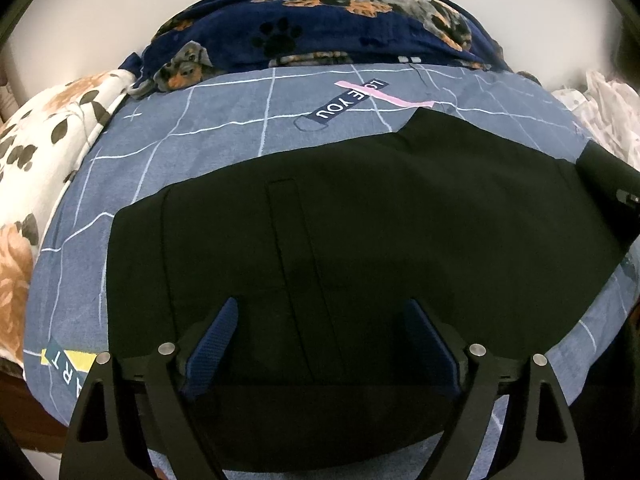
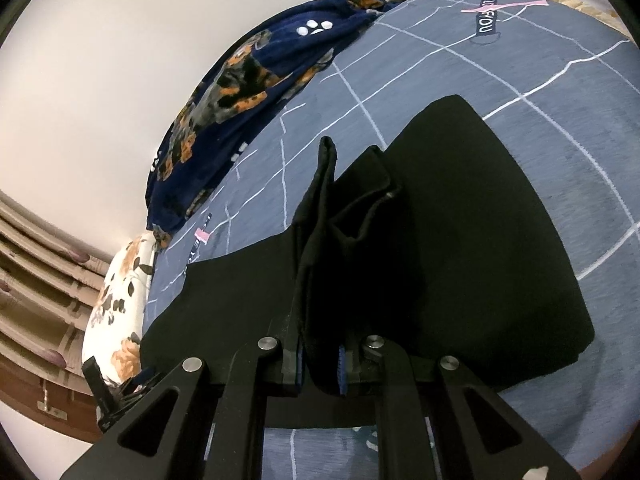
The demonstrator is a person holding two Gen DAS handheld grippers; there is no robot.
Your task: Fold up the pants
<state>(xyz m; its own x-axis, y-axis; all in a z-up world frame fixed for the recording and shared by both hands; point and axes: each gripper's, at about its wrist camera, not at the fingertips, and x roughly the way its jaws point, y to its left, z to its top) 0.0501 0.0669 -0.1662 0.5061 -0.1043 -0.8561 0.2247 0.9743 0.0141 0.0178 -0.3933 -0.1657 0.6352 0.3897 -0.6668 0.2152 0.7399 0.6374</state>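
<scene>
The black pants point(image 1: 340, 208) lie spread flat on the blue-grey checked bedsheet point(image 1: 200, 120), and from the left wrist they fill the middle of the bed, a seam running up the cloth. The left gripper point(image 1: 320, 344) hangs just over them with its blue pads point(image 1: 212, 344) standing wide apart and nothing pinched between, I'd say so it can steady or smooth the near part. A dark-blue dog-print blanket point(image 1: 320, 28) is bunched at the far edge and a floral pillow point(image 1: 48, 140) sits off to the left.

From the right wrist, the right gripper point(image 2: 320, 368) is clamped tight on a raised bunch of the pants point(image 2: 460, 240), the fabric standing up in a ridge ahead of the fingers. That hold looks meant to carry this end across for a fold.
</scene>
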